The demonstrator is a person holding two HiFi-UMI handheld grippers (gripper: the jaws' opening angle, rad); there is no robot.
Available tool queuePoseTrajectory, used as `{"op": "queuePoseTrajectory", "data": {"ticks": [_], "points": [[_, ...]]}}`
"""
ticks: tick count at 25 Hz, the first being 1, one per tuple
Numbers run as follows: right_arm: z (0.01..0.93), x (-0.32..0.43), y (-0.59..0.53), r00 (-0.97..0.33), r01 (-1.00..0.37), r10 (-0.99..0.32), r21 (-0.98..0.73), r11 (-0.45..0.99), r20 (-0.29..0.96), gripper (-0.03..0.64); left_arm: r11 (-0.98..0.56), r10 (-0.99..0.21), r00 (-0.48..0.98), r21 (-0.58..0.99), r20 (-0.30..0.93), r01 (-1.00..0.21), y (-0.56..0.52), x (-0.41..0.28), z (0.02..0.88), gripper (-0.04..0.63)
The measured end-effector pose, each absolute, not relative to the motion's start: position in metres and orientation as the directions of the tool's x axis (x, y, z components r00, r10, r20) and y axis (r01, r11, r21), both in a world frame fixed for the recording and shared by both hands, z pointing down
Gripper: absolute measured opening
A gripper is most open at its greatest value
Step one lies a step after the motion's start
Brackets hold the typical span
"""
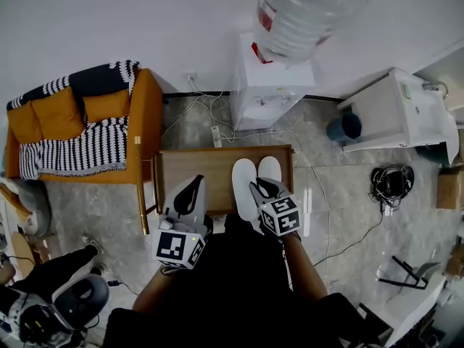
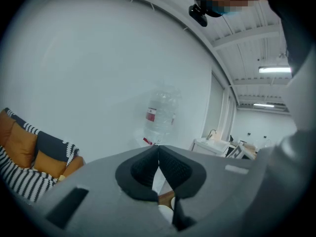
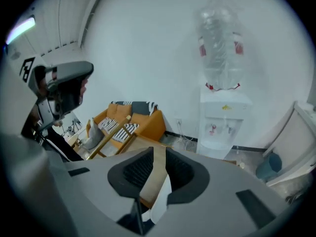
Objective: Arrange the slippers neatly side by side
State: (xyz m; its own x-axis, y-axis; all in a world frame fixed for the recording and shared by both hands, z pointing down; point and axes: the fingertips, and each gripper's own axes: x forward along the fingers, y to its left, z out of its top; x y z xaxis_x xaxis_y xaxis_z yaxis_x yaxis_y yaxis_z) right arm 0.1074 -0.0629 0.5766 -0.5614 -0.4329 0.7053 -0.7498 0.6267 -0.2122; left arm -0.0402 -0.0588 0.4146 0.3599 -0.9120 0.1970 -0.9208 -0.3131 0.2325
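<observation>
Two white slippers lie side by side on a low wooden table (image 1: 192,167), toes pointing away from me: one (image 1: 243,183) on the left, the other (image 1: 270,167) on the right. My right gripper (image 1: 262,188) hangs over their near ends, clear of them, with its jaws open and nothing held. In the right gripper view, the table and a strip of white slipper (image 3: 161,201) show through the gap of the right gripper (image 3: 159,164). My left gripper (image 1: 190,194) hovers above the table's near left part. In its own view the left gripper (image 2: 158,164) has its pads meeting, with nothing between them.
An orange sofa (image 1: 130,104) with a striped blanket stands left of the table. A water dispenser (image 1: 272,85) with a large bottle (image 1: 304,9) stands behind it, with cables (image 1: 210,114) on the floor. A white unit (image 1: 402,111), a blue bin (image 1: 346,127) and a cable coil (image 1: 391,183) are to the right.
</observation>
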Motion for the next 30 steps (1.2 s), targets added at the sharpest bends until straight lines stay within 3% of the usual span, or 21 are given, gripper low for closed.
{"op": "queuePoseTrajectory", "data": {"ticks": [13, 30], "points": [[0.461, 0.098, -0.065, -0.584, -0.809, -0.679, -0.249, 0.533, 0.445, 0.012, -0.33, -0.911, 0.371, 0.221, 0.179, -0.918, -0.055, -0.049, 0.411, 0.015], [0.455, 0.1, -0.07, -0.569, -0.818, -0.694, -0.215, 0.534, 0.442, 0.011, -0.35, -0.906, 0.387, 0.212, 0.171, -0.912, -0.052, -0.048, 0.406, 0.016]]}}
